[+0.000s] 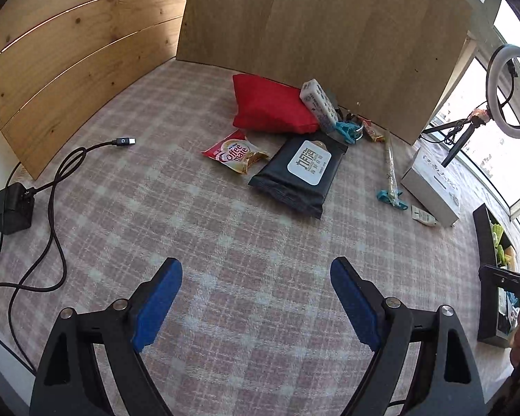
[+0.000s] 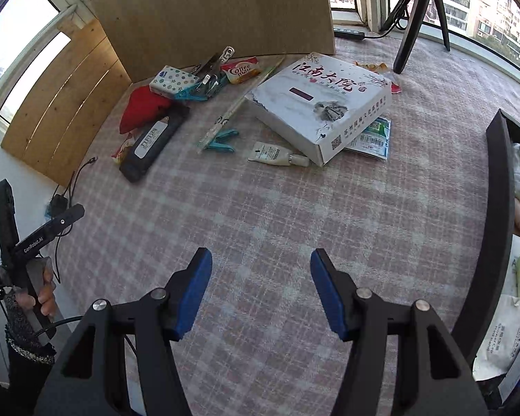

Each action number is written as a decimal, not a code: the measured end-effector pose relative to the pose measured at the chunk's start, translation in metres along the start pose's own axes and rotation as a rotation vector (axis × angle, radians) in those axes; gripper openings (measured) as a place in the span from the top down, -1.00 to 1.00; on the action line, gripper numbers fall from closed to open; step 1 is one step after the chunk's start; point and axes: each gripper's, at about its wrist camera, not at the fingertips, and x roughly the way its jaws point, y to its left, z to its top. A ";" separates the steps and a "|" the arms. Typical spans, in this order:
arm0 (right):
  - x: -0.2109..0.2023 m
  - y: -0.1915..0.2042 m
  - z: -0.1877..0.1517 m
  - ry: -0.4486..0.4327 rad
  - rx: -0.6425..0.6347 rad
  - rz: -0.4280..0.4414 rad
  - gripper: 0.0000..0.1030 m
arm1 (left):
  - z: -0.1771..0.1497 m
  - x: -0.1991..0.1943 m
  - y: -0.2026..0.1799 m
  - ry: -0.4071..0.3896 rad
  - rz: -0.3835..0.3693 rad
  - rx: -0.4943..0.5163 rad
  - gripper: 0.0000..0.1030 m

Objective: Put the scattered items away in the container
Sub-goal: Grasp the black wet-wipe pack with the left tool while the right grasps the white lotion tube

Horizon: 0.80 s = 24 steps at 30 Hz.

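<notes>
Left gripper [image 1: 256, 298]: fingers spread wide, nothing between the blue pads, hanging over bare plaid cloth [image 1: 225, 242].
Right gripper [image 2: 261, 289]: fingers likewise spread, empty, over the same cloth.
Container [image 2: 499, 208]: black-walled bin at the right edge of the right wrist view, already partly filled with packets and soft goods.

Scattered items, all well apart from the container, grouped near the wooden board [image 2: 208, 10]:
- white printed box [image 2: 322, 104], lying on a flat blue-and-white packet
- small white tube [image 2: 277, 155], just beside the box
- teal clip [image 2: 222, 140], at the end of wrapped chopsticks
- black wipes pack [image 1: 300, 171]
- Coffee mate sachet [image 1: 235, 152]
- red pouch [image 1: 270, 107]
- patterned tissue packet [image 2: 171, 79]

Step in hand, judged: reach toward the next pick, nothing yet grasped.
Next move, judged: descent onto one nearby item, probably tube or clip for the right side, wipes pack or sachet for the left; pads closed across the narrow dimension, then carry rightward to the bin.
</notes>
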 end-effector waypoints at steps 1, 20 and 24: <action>-0.001 0.001 -0.001 -0.001 -0.007 -0.012 -0.13 | 0.002 0.003 -0.004 0.003 -0.005 0.010 -0.67; 0.011 0.010 0.022 0.053 -0.254 -0.052 -0.11 | 0.057 0.075 -0.070 0.124 -0.045 0.377 -0.64; 0.027 0.025 0.048 0.085 -0.378 -0.016 0.05 | 0.061 0.083 -0.072 0.147 -0.044 0.424 -0.58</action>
